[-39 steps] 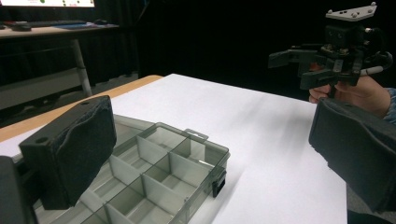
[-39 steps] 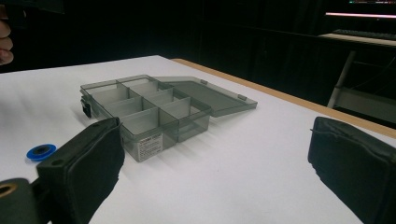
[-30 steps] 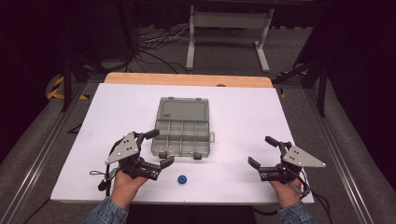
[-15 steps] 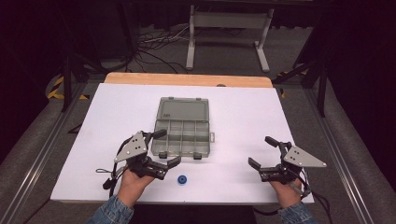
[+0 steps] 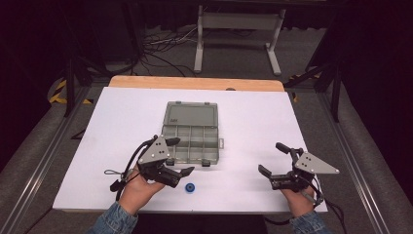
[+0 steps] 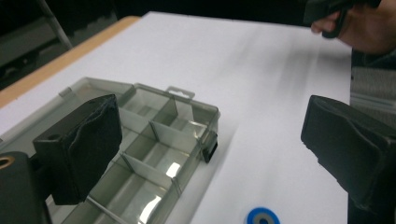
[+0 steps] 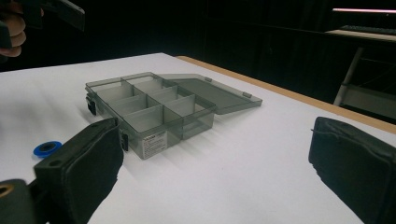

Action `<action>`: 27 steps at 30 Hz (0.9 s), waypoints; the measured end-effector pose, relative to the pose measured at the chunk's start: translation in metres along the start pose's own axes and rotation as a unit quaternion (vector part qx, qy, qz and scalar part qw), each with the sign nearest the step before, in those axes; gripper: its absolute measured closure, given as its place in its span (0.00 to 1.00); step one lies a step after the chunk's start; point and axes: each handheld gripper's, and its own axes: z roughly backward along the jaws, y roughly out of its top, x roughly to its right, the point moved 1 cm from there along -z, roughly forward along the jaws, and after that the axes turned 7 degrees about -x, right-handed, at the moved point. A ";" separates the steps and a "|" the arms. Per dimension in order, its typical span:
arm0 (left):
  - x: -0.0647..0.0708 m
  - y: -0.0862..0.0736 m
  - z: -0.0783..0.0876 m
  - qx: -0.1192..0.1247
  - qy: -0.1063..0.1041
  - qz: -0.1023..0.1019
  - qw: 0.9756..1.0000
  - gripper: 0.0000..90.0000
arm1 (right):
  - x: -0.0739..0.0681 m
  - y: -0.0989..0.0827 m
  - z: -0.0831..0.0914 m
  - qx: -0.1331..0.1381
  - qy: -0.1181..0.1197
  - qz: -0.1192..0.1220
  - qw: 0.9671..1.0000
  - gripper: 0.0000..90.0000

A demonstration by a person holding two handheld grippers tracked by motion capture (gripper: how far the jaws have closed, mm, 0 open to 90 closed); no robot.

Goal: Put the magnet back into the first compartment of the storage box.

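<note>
A clear grey compartment box [image 5: 191, 139] lies open mid-table, its lid [image 5: 190, 114] folded flat behind it; the compartments look empty. A small blue ring [image 5: 190, 187] rests on the white table in front of the box. My left gripper [image 5: 179, 156] hovers by the box's front left corner, just left of the ring. It is open, and its jaws have just been closing a little with nothing between them. In the left gripper view the box [image 6: 159, 140] lies ahead and the ring [image 6: 263, 217] sits at the bottom edge. My right gripper [image 5: 273, 158] stands open and empty near the table's front right.
The white table top [image 5: 272, 117] has a wooden strip [image 5: 195, 83] along its far edge. A metal stand [image 5: 238, 29] and cables lie on the dark floor beyond. In the right gripper view, the box [image 7: 154, 107] and ring [image 7: 46, 148] lie to its left.
My left gripper has moved to the right along the box's front, closer to the blue ring. The right gripper has stayed where it was.
</note>
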 end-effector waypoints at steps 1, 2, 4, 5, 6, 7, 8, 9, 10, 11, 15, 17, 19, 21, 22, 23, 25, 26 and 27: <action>0.001 0.001 -0.002 -0.011 -0.005 0.004 1.000 0.05 | 0.000 0.000 0.000 -0.001 0.000 0.000 1.000 0.04; 0.001 0.002 -0.003 -0.023 -0.008 0.002 1.000 0.04 | 0.000 0.000 0.000 -0.002 0.000 0.001 1.000 0.04; 0.003 0.004 -0.005 -0.053 -0.004 -0.008 0.999 0.04 | 0.000 0.000 0.000 -0.001 0.000 0.001 1.000 0.04; 0.004 0.005 -0.006 -0.061 -0.005 -0.010 0.998 0.04 | 0.000 0.000 0.001 -0.001 -0.001 0.002 1.000 0.04; 0.005 0.006 -0.007 -0.073 -0.003 -0.016 0.997 0.04 | 0.000 0.000 0.001 0.000 0.000 0.001 1.000 0.04; 0.006 0.007 -0.007 -0.083 -0.003 -0.021 0.996 0.04 | 0.000 0.000 0.001 -0.001 0.000 0.001 1.000 0.04; 0.007 0.008 -0.007 -0.088 -0.003 -0.024 0.996 0.04 | 0.000 0.000 0.001 -0.001 0.001 0.000 1.000 0.04; 0.008 0.010 -0.008 -0.098 -0.003 -0.029 0.995 0.05 | 0.000 0.000 0.001 -0.002 0.000 0.001 1.000 0.04; 0.009 0.011 -0.008 -0.106 -0.007 -0.031 0.994 0.05 | 0.000 -0.001 0.000 -0.002 0.001 0.000 1.000 0.04; 0.009 0.012 -0.008 -0.109 -0.010 -0.036 0.993 0.06 | 0.000 0.000 0.000 -0.001 0.001 0.000 1.000 0.04; 0.010 0.015 -0.008 -0.135 -0.013 -0.039 0.990 0.07 | 0.000 -0.001 0.000 -0.003 0.002 0.000 1.000 0.04; 0.010 0.017 -0.008 -0.150 -0.009 -0.040 0.988 0.07 | 0.000 -0.001 0.000 -0.004 0.002 0.000 1.000 0.04; 0.010 0.018 -0.008 -0.170 -0.013 -0.039 0.985 0.08 | 0.001 -0.001 0.000 -0.004 0.002 -0.001 1.000 0.04; 0.010 0.019 -0.009 -0.183 -0.012 -0.039 0.982 0.09 | 0.001 -0.001 0.000 -0.005 0.003 -0.001 1.000 0.04; 0.011 0.019 -0.009 -0.191 -0.013 -0.039 0.981 0.09 | 0.001 -0.001 0.000 -0.005 0.003 -0.001 1.000 0.04; 0.011 0.019 -0.009 -0.191 -0.013 -0.039 0.981 0.10 | 0.000 -0.001 0.000 -0.006 0.004 -0.001 1.000 0.04; 0.011 0.020 -0.012 -0.219 -0.019 -0.043 0.975 0.10 | 0.000 -0.001 0.000 -0.006 0.004 0.000 1.000 0.04; 0.012 0.019 -0.013 -0.224 -0.020 -0.043 0.973 0.10 | 0.000 -0.001 0.000 -0.006 0.004 0.000 1.000 0.04; 0.012 0.019 -0.014 -0.228 -0.023 -0.041 0.972 0.10 | 0.000 -0.001 0.000 -0.006 0.004 -0.001 1.000 0.04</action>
